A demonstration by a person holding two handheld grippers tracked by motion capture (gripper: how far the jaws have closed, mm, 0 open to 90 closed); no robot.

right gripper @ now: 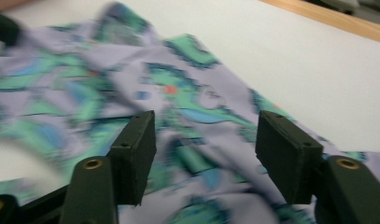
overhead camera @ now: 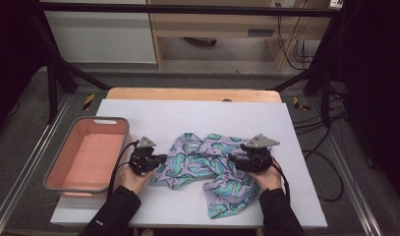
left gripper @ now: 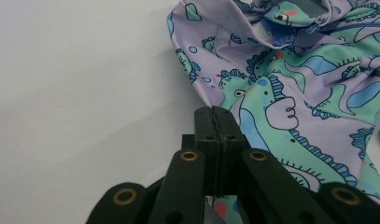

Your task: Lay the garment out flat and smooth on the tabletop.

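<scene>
Left gripper (left gripper: 216,116) clamped on dinosaur cloth (overhead camera: 207,162); right gripper (right gripper: 204,154) jaws apart; pink bin (overhead camera: 65,157) empty.

The pink bin (overhead camera: 87,155) stands just beside the left gripper (overhead camera: 158,160), blocking passage leftward. The crumpled cloth (overhead camera: 207,164) fills the gap between both grippers. Bare worktop (overhead camera: 187,115) lies open beyond the cloth and along the near edge.

No legible text, label, brand, number or sign anywhere. Printed pattern on lilac dinosaur-print fabric (overhead camera: 207,164): cartoon figures only, no lettering.
</scene>
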